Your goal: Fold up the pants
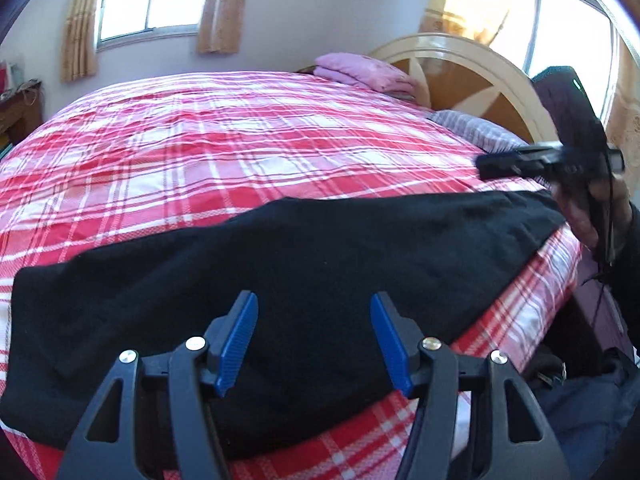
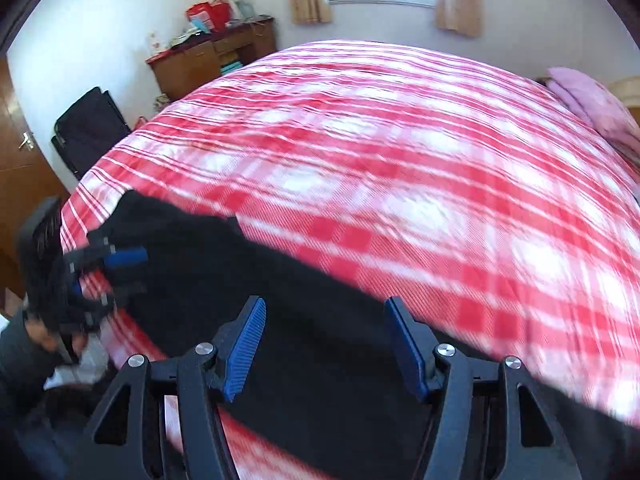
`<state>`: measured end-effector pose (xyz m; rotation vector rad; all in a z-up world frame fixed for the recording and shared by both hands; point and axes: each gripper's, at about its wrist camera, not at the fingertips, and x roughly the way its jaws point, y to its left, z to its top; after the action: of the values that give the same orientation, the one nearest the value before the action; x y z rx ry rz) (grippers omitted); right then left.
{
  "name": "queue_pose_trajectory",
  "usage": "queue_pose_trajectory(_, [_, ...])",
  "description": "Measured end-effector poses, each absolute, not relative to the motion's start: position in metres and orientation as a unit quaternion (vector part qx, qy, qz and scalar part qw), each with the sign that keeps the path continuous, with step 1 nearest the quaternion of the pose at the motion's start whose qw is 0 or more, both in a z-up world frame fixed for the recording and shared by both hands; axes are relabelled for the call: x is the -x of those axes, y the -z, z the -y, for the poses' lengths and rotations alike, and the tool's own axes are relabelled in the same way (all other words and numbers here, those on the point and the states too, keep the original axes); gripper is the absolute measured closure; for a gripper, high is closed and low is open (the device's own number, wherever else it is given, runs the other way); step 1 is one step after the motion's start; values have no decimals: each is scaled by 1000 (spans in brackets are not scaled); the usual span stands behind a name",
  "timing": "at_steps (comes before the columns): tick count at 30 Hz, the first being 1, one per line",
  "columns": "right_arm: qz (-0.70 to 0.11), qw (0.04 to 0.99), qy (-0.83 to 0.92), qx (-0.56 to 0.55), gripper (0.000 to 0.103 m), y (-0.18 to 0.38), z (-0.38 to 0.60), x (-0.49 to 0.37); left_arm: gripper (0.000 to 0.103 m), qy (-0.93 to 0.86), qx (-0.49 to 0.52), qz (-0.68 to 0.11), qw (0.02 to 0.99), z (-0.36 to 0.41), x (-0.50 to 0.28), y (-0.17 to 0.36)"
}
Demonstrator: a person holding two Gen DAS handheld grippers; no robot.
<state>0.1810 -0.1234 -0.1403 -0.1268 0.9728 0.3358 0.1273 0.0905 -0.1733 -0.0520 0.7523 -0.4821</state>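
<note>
We see the black pants (image 1: 280,264) lying lengthwise along the plaid bedspread's (image 1: 240,140) near edge. Our left gripper (image 1: 314,340) and right gripper (image 2: 324,348) hover above them, each with its 2 fingers spread and holding nothing.

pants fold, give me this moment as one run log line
pants: black, flat along near bed edge | left gripper: open, over pants, empty | right gripper: open, over pants, empty | bedspread: red plaid

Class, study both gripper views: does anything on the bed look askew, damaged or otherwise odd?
Nothing stands out. The black pants lie flat along the near edge of the plaid bedspread, and both the left gripper and right gripper are open above them.
</note>
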Motion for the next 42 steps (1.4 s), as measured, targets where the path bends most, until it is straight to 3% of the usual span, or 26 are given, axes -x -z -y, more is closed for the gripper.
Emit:
queue_pose_trajectory(4, [-479, 857, -184, 45, 39, 160, 89, -224, 41, 211, 10, -394, 895, -92, -128, 192])
queue_pose_trajectory(11, [-530, 809, -238, -88, 40, 209, 60, -267, 41, 218, 31, -408, 886, -99, -126, 193])
queue_pose_trajectory(13, [-553, 787, -251, -108, 44, 222, 54, -267, 41, 221, 25, -415, 882, -99, -125, 193])
queue_pose_trajectory(22, [-558, 765, -315, -61, 45, 222, 38, -231, 38, 222, 21, -424, 878, -97, -125, 195])
queue_pose_trajectory(35, [-612, 670, -305, -288, 47, 264, 52, -301, 35, 232, 20, -421, 877, -96, -122, 196])
queue_pose_trajectory(39, [-614, 675, -288, -290, 76, 269, 50, -302, 35, 233, 23, -420, 877, -97, -122, 195])
queue_pose_trajectory(42, [-609, 677, -283, -300, 80, 271, 53, -300, 35, 232, 21, -418, 878, -97, -121, 196])
